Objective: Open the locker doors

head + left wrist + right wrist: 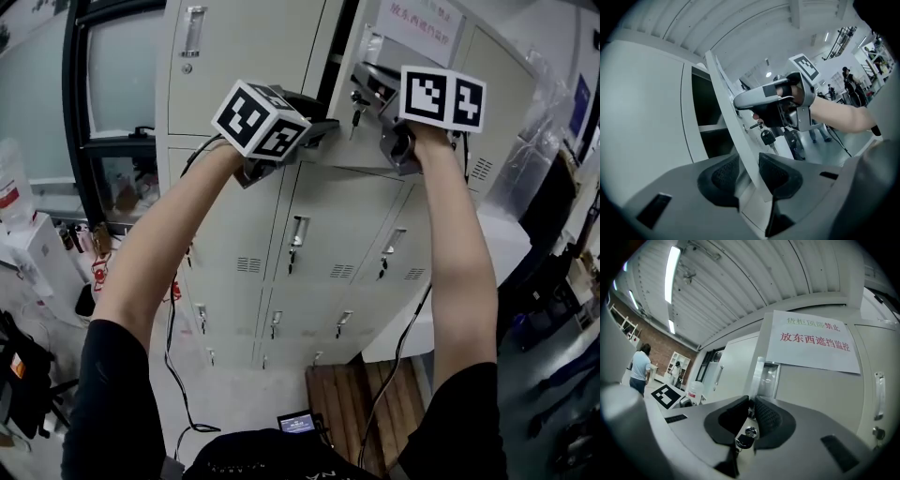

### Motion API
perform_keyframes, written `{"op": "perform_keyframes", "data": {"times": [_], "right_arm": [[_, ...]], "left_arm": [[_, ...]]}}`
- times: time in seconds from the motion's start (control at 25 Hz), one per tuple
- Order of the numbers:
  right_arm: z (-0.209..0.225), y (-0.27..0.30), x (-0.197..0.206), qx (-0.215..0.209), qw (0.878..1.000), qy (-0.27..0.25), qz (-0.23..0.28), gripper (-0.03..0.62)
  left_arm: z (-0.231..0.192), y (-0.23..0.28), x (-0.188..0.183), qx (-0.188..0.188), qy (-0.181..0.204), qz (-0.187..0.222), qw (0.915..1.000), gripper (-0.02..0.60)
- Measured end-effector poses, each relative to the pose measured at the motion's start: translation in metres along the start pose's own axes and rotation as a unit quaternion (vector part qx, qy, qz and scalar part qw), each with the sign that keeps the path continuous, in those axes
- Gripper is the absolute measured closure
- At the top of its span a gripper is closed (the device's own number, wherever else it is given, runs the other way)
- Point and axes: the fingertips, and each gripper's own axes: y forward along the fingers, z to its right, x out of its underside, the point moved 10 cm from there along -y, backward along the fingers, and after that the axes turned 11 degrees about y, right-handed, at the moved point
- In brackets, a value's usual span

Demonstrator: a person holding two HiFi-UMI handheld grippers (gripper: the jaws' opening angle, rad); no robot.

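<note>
My left gripper [750, 169] has its fingers wide apart, with the edge of the open top locker door [733, 136] running between them and not clamped. My right gripper [751, 411] has its fingers closed on that door's handle [767, 376], and the key [743, 441] sits in the lock just under them. Farther off, a paper notice [813, 341] is stuck on the door's face, and the locker bank [319, 211] below has its doors shut.
</note>
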Motion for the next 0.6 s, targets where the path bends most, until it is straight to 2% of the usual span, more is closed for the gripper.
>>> {"op": "perform_keyframes", "data": {"times": [0.4, 0.6], "right_arm": [[-0.007, -0.06, -0.002, 0.016, 1.0, -0.027, 0.0, 0.542], [-0.013, -0.081, -0.003, 0.027, 0.999, -0.045, 0.0, 0.542]], "left_arm": [[0.033, 0.007, -0.022, 0.083, -0.034, 0.059, 0.9942, 0.448], [0.045, 0.008, -0.032, 0.126, -0.045, 0.085, 0.9874, 0.448]]}}
